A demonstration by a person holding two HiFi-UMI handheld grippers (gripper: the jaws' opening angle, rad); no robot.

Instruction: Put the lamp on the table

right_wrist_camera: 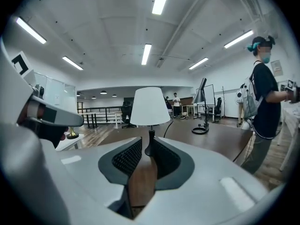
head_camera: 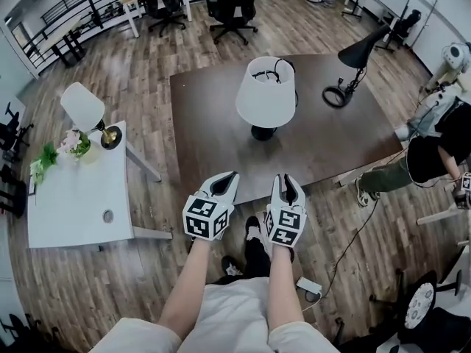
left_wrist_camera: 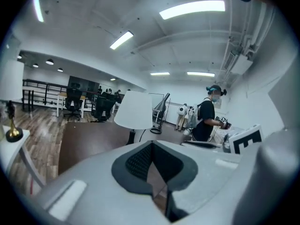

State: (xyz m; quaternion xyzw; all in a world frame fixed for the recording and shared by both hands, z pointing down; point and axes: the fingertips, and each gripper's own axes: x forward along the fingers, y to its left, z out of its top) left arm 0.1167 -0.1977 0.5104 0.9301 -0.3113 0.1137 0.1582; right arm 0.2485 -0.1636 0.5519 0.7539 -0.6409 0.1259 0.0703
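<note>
A lamp [head_camera: 266, 93] with a white shade and a black base stands upright near the middle of the dark brown table [head_camera: 206, 131]. It also shows straight ahead in the left gripper view as the lamp [left_wrist_camera: 135, 109] and in the right gripper view as the lamp [right_wrist_camera: 150, 107]. My left gripper [head_camera: 231, 176] and right gripper [head_camera: 287, 179] hover side by side over the table's near edge, short of the lamp. Both are empty. The left gripper [left_wrist_camera: 151, 143] has its tips together. The right gripper [right_wrist_camera: 146, 142] shows a narrow gap between its pads.
A black desk lamp [head_camera: 355, 59] stands at the table's far right. A white side table [head_camera: 73, 197] at left bears a small lamp [head_camera: 84, 106] and flowers [head_camera: 73, 144]. A person [head_camera: 434, 149] is by the table's right end. Office chairs [head_camera: 232, 6] are beyond.
</note>
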